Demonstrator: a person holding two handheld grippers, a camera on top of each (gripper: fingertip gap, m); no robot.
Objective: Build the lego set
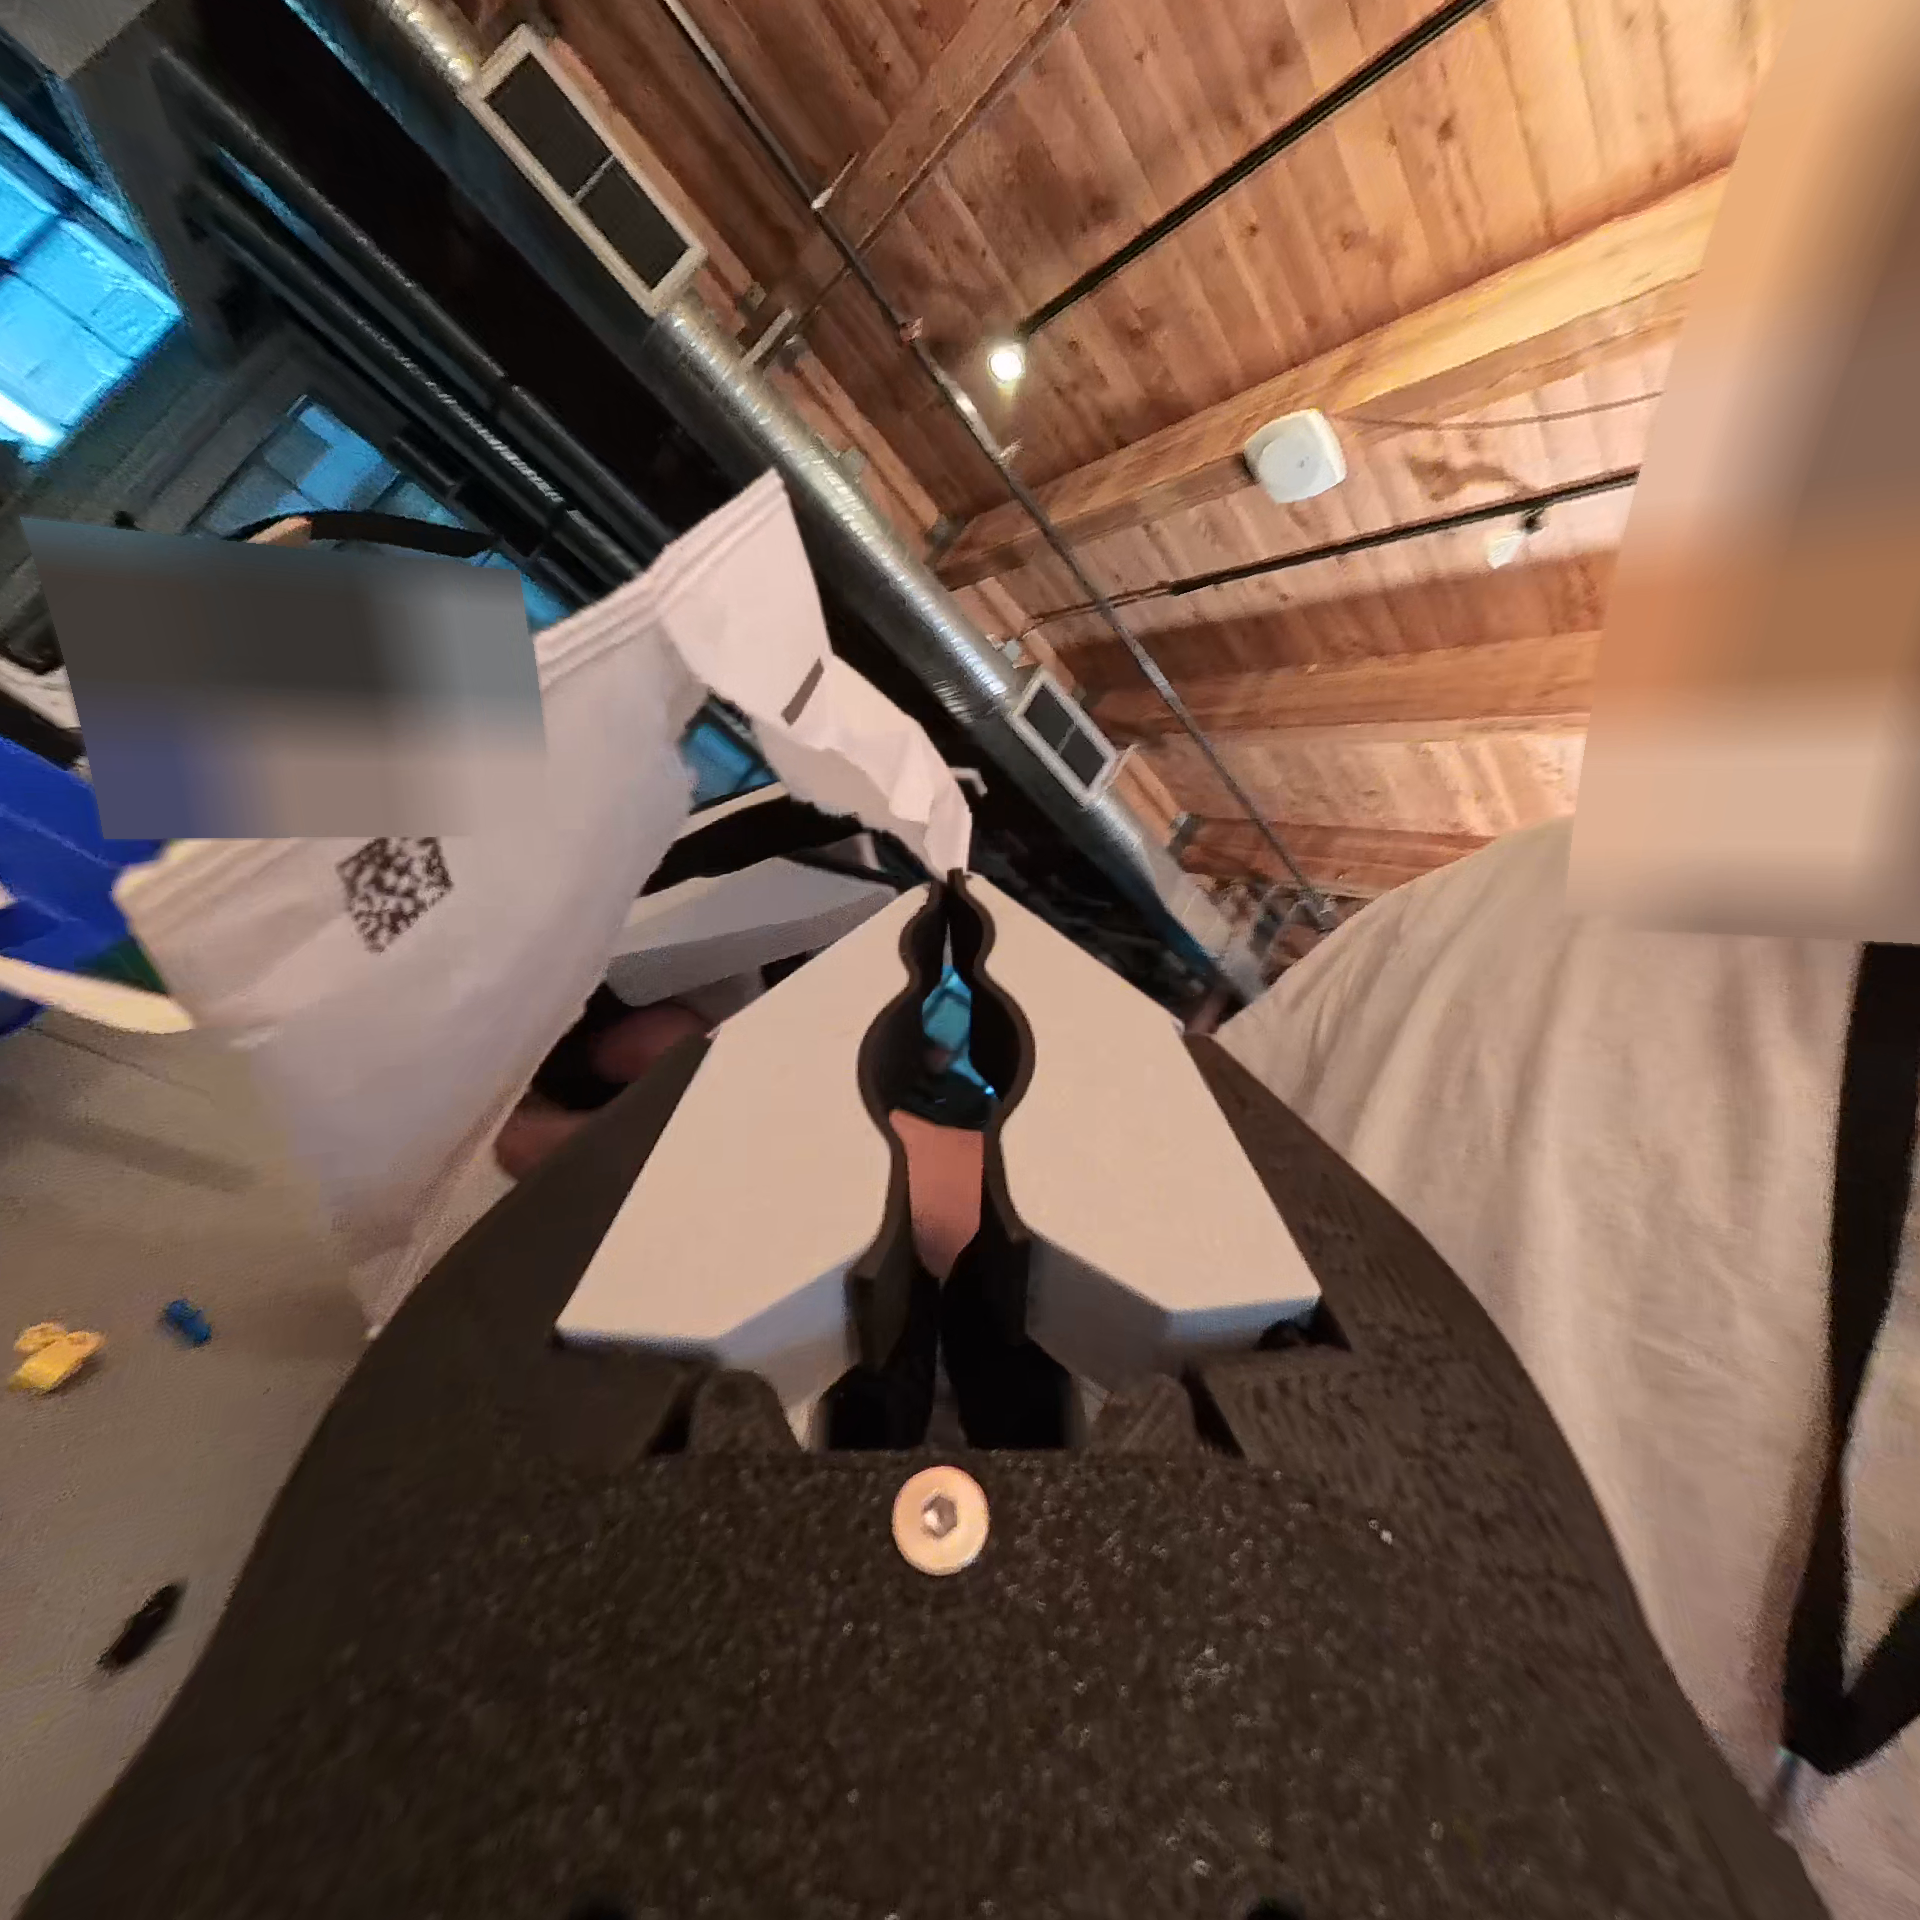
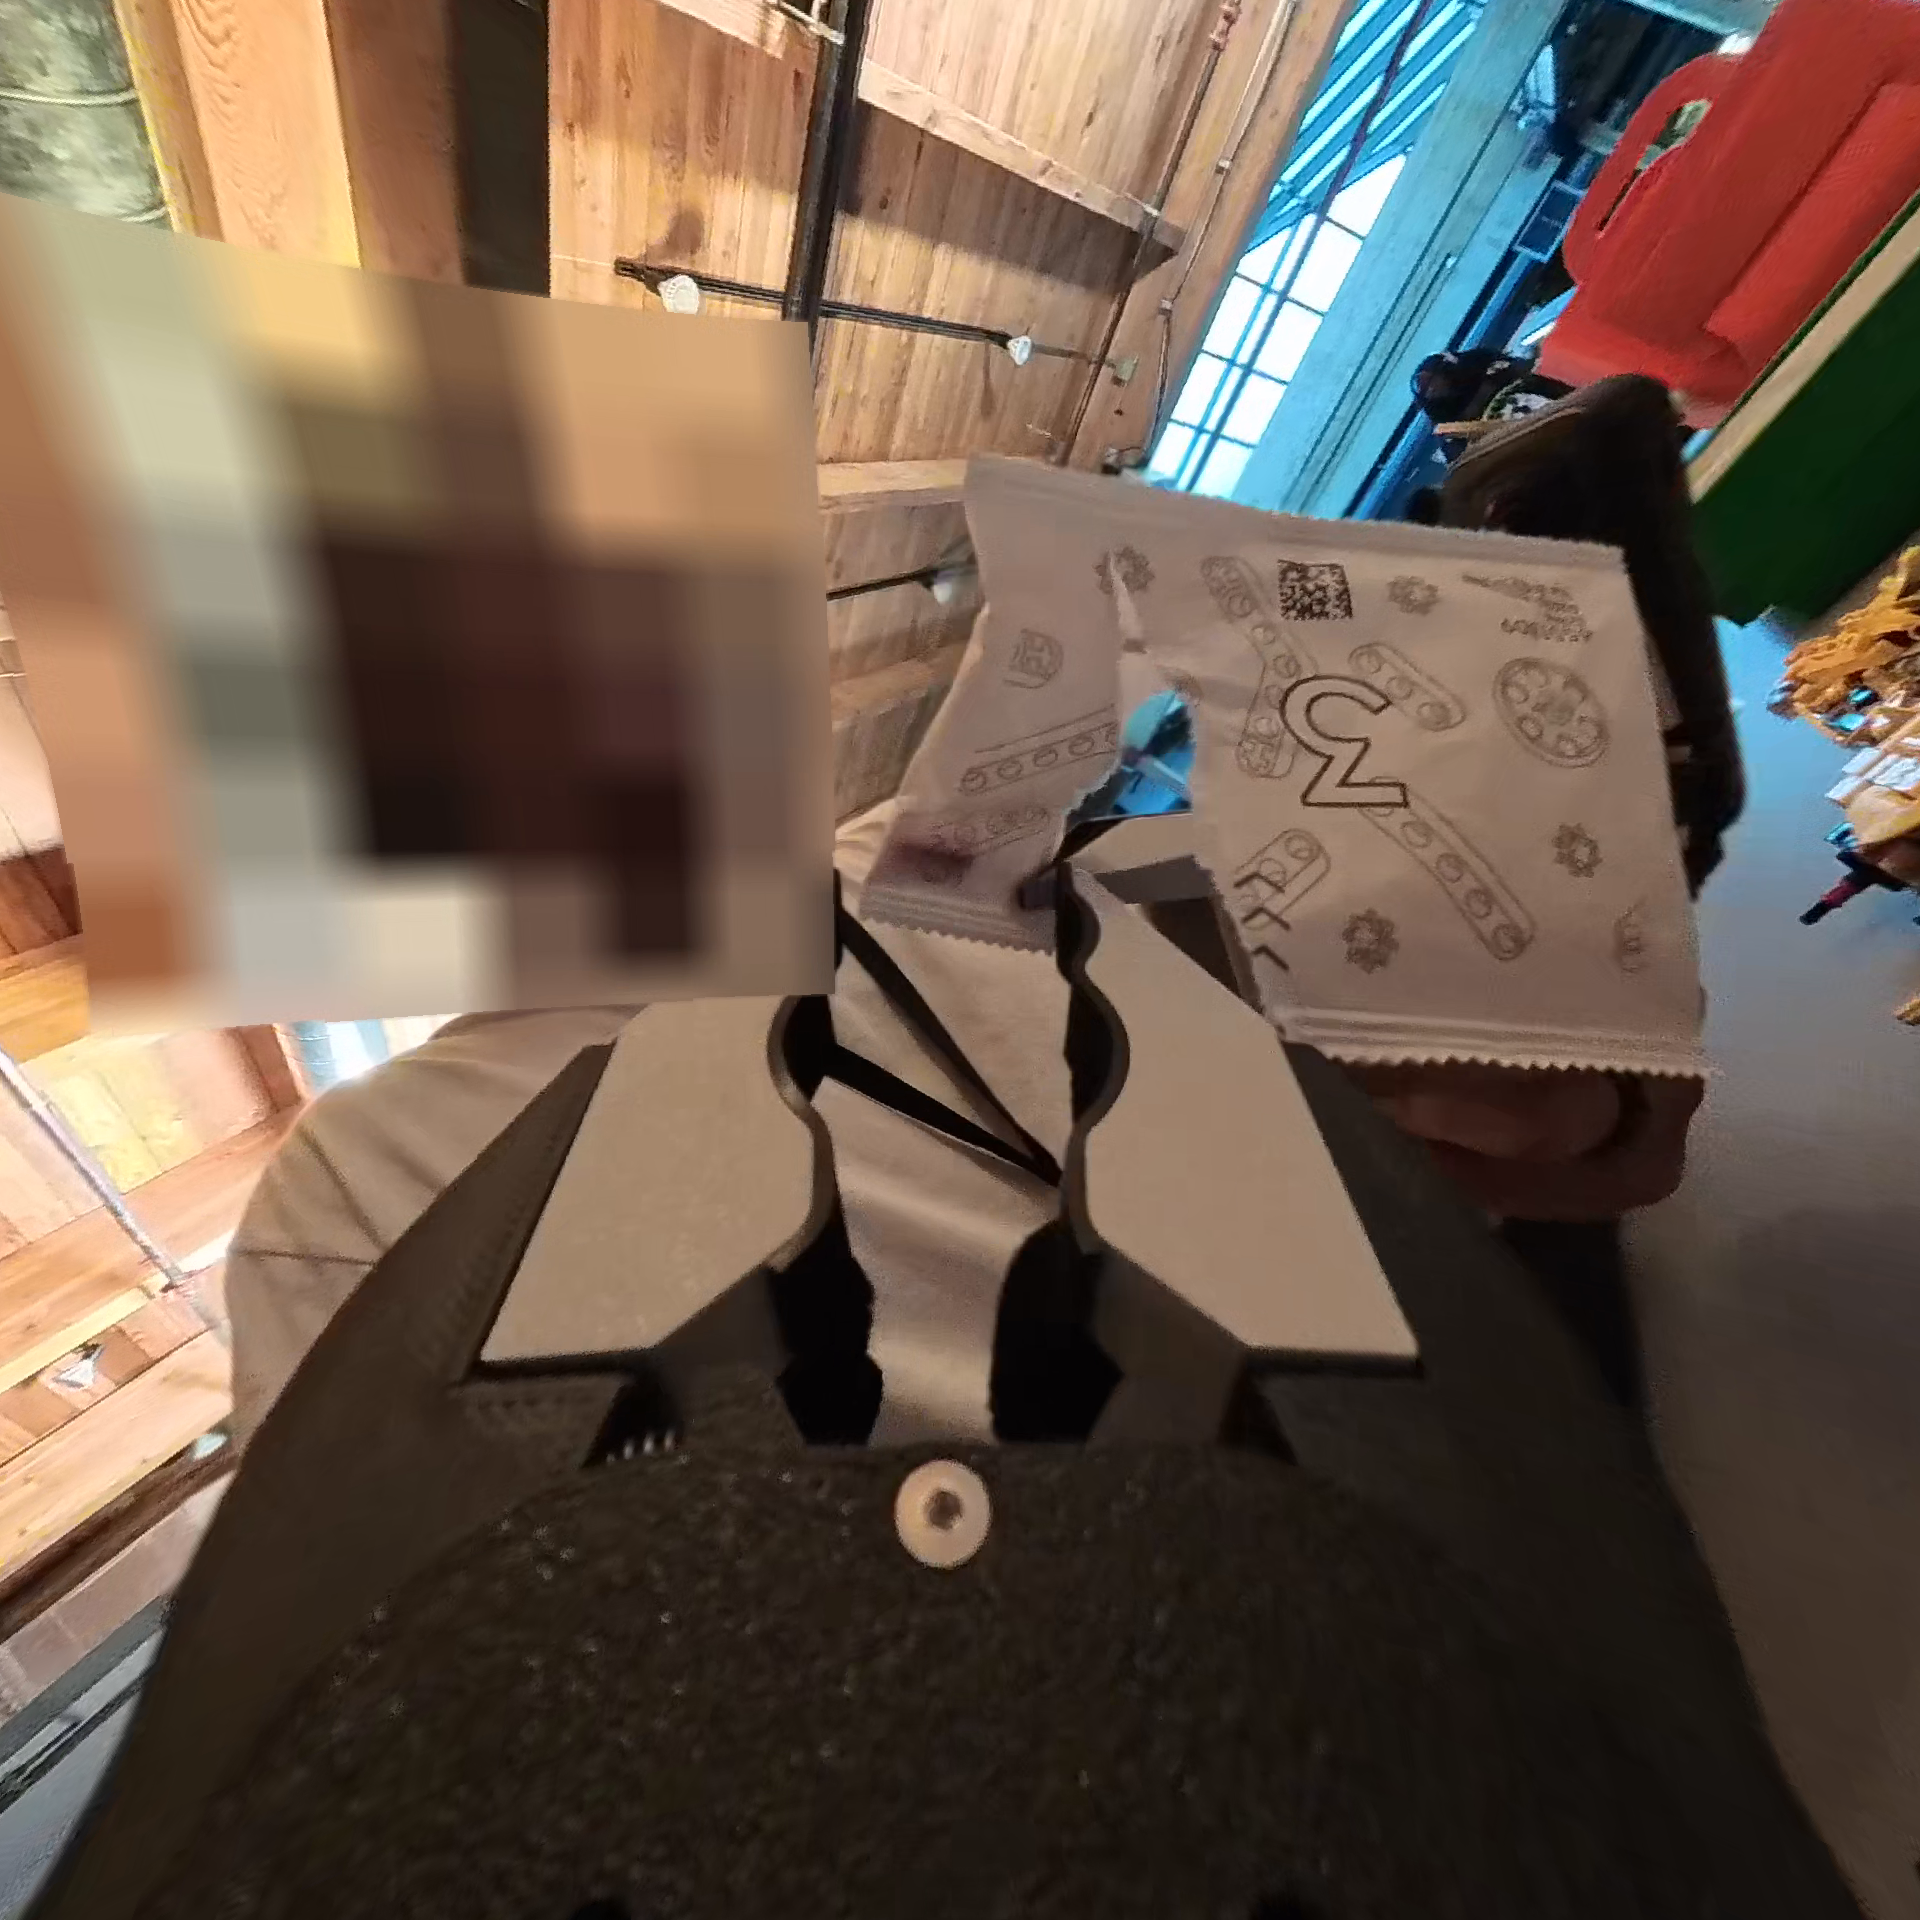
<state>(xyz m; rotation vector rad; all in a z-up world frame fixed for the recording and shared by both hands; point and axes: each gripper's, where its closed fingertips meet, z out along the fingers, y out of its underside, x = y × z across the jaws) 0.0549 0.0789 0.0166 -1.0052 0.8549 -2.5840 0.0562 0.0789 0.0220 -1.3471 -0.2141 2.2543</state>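
A white paper Lego bag (image 2: pixel 1455 790) printed with part outlines is held up in the air and torn down from its top. A smaller torn flap (image 2: pixel 987 727) hangs at its left. In the left wrist view the bag (image 1: pixel 436 935) is at the left, and its torn strip (image 1: pixel 862 769) runs down to my left gripper (image 1: pixel 954 885), which is shut on the strip's edge. My right gripper (image 2: pixel 940 904) has its jaws apart. Its right fingertip (image 2: pixel 1086 914) touches the flap. Its left fingertip is hidden by a blurred patch. My left gripper (image 2: pixel 1153 888) shows behind the bag.
Loose pieces lie on the grey table (image 1: pixel 125 1475) at the lower left: yellow (image 1: pixel 52 1356), blue (image 1: pixel 187 1322), black (image 1: pixel 135 1626). A person's white shirt (image 1: pixel 1507 1195) with a black strap is close behind. A hand (image 2: pixel 1507 1143) is under the bag. A wooden ceiling with a duct is overhead.
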